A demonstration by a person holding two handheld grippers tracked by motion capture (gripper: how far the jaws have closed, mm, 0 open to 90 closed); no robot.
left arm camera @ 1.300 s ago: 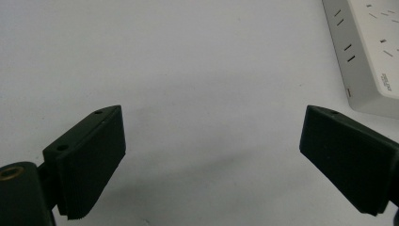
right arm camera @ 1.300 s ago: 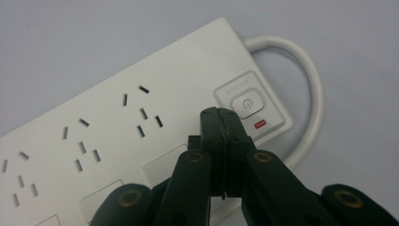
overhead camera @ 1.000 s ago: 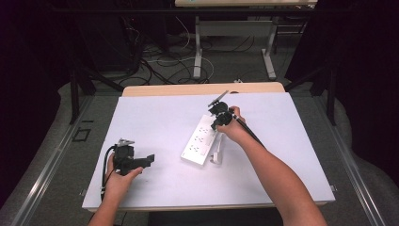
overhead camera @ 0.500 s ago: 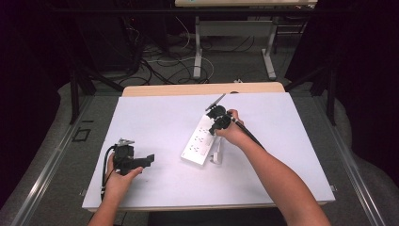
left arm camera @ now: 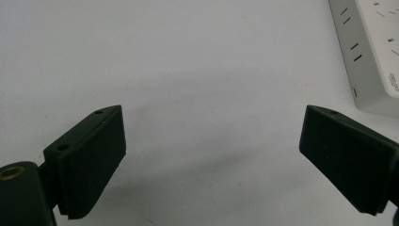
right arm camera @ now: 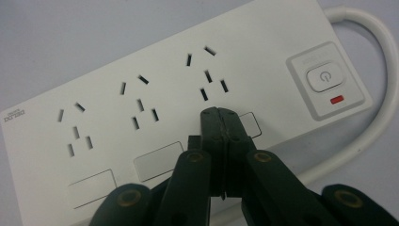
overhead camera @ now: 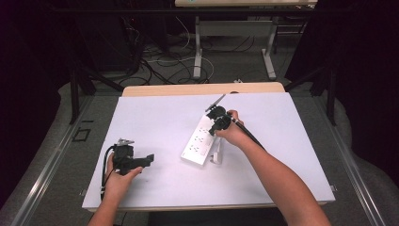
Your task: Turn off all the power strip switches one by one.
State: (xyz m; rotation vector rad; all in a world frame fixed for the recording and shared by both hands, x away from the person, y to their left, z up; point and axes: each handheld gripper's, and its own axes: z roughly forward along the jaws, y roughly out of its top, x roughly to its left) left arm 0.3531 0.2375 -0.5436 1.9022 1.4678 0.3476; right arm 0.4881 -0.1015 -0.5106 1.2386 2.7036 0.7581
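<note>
Over the far end of the white power strip (right arm camera: 188, 108), right gripper (right arm camera: 221, 115) has its jaws pressed fully together, nothing between them; tips point down at the strip face, just below the outlet group nearest the switch, beside a small blank rectangular panel. Cannot tell whether the tips touch the plastic or sit just above it. Power button (right arm camera: 323, 77) lies to one side of the tips in the right gripper view, a red indicator mark (right arm camera: 336, 99) just beneath it; the white cord (right arm camera: 376, 122) leaves that end of the strip and loops back along its side. High view: strip (overhead camera: 200, 141) lies diagonally near the middle of the white table (overhead camera: 155, 117), right gripper (overhead camera: 217, 121) at its far end, a short white piece, probably cord or plug, beside its near end. Left gripper (left arm camera: 211, 155) sits well apart at the near left of the table, jaws spread wide and empty, low over bare surface; near corner of the strip shows at the upper right of its view. Judgement: step in hand looks like a closed-tip press, most likely aimed at the switch, and the tips are not yet on it. Next move calls for a short sideways shift toward the button, then a straight push down; strip is unanchored, so an off-axis push could slide it, and the left gripper could steady the near end.
</note>
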